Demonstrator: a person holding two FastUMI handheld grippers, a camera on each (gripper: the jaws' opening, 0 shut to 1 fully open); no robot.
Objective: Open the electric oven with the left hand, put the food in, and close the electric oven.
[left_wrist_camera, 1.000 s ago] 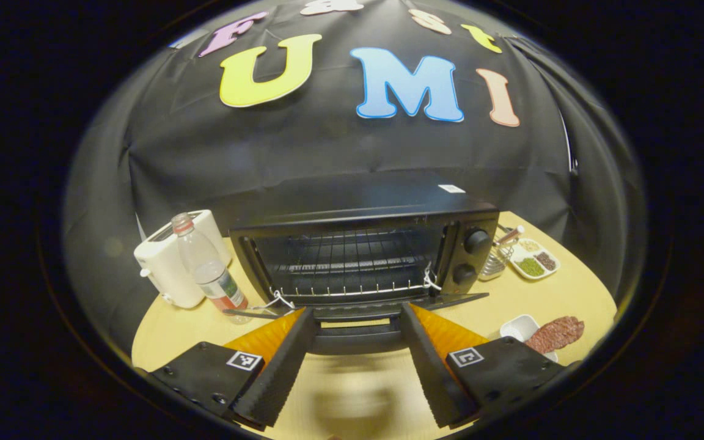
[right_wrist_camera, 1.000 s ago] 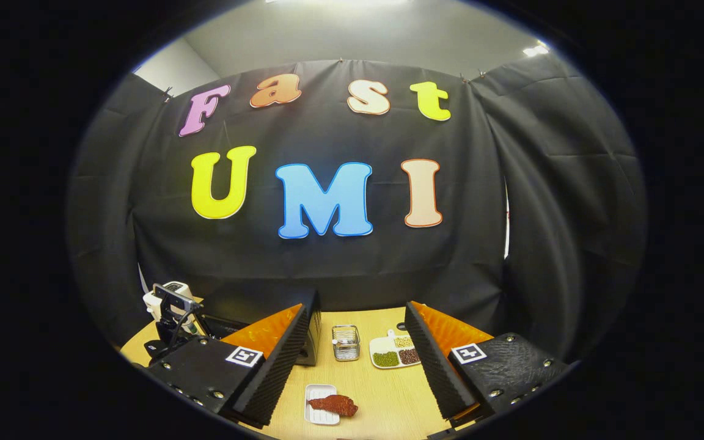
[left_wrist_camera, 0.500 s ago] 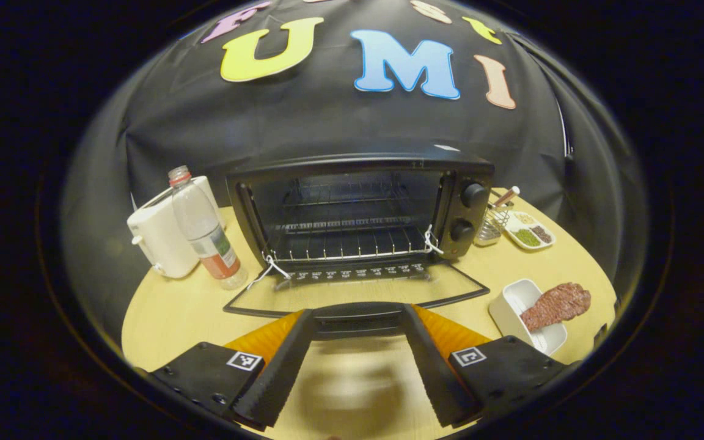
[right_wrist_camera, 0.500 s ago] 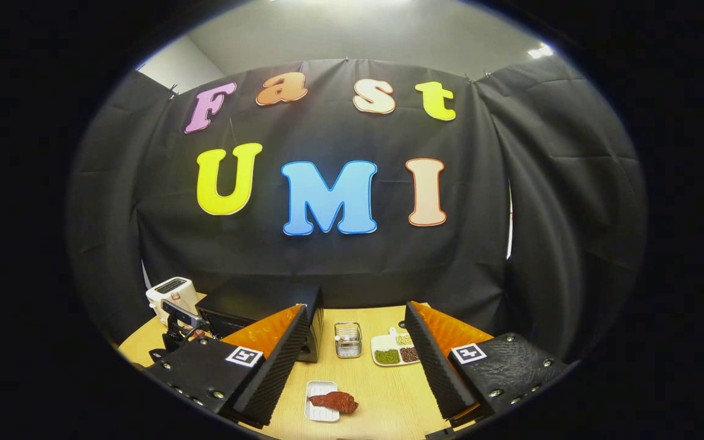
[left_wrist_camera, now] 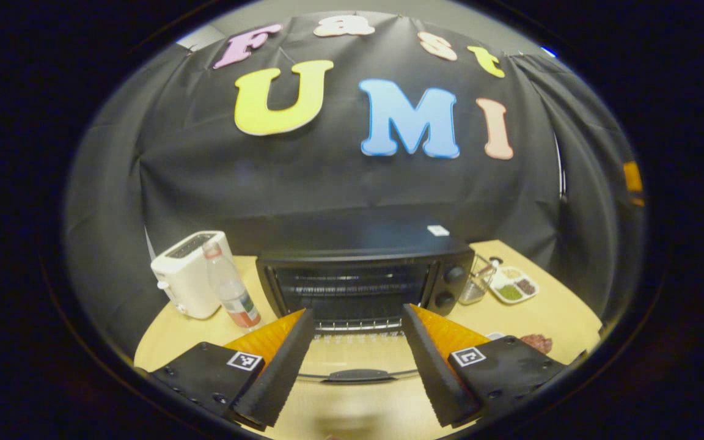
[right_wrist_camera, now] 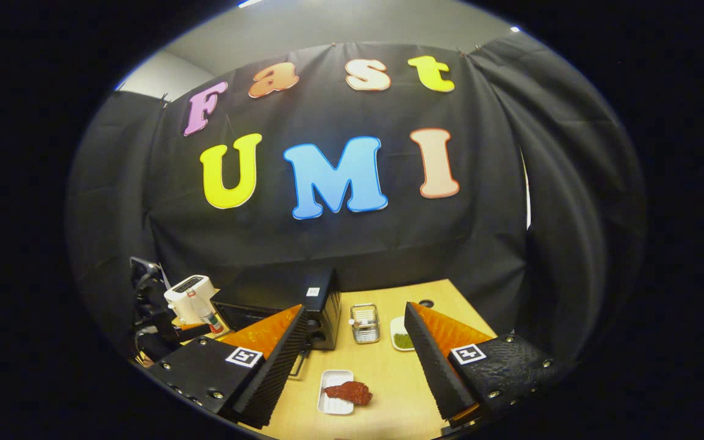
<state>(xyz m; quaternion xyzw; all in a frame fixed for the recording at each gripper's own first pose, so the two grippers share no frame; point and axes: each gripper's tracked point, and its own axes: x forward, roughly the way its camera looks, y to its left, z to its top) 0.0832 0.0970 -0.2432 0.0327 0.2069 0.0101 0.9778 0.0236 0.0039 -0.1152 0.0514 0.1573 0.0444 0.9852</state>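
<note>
Meat [left_wrist_camera: 535,342] half hidden behind fingers [left_wrist_camera: 431,360].

The left gripper [left_wrist_camera: 357,366] is hanging in the air in front of the oven [left_wrist_camera: 364,278], a little above the table. Its two fingers are standing wide apart and are holding nothing. They are pointing toward the oven. The right gripper [right_wrist_camera: 352,371] is also hanging in the air, off to the right side of the oven and higher up. Its fingers are spread wide too, and nothing is sitting between them. In the right gripper view, the left gripper [right_wrist_camera: 150,318] is showing as a dark shape to the left of the oven.
</note>
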